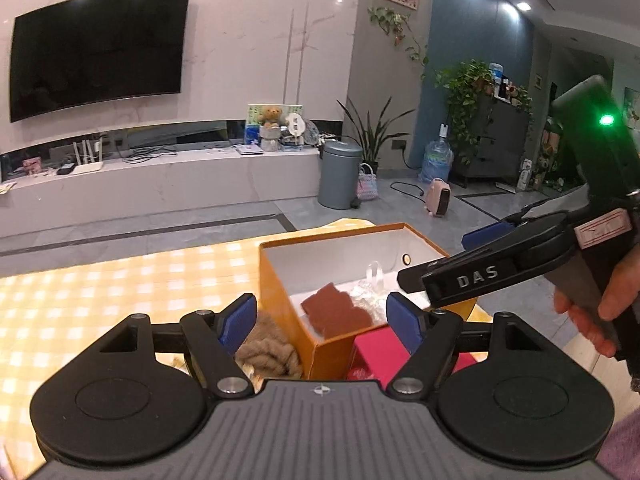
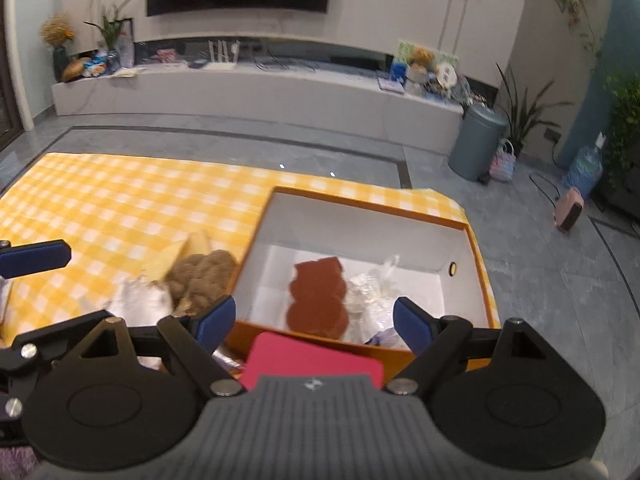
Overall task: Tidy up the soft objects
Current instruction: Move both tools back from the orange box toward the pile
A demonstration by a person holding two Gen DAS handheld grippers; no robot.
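An orange box [image 1: 280,280] [image 2: 256,240] with a white inside stands on the yellow checked cloth. Inside it lie a flat brown bear-shaped piece [image 1: 336,310] [image 2: 318,298] and a crumpled clear plastic bag [image 1: 370,292] [image 2: 372,300]. A tan knitted bundle [image 1: 268,348] [image 2: 204,276] lies outside against the box's left wall. My left gripper [image 1: 322,312] hangs open above the box's near corner, nothing between its pads. My right gripper [image 2: 314,318] [image 1: 440,256] is open above the box's near edge, empty too. A pink flat box [image 1: 380,352] [image 2: 312,360] sits just below both.
A silvery bag [image 2: 136,304] and a yellow piece [image 2: 180,256] lie left of the knitted bundle. The checked cloth [image 2: 120,200] stretches to the left. A hand [image 1: 592,320] holds the right gripper. On the floor beyond stand a grey bin [image 1: 340,176] and a pink heater [image 1: 438,196].
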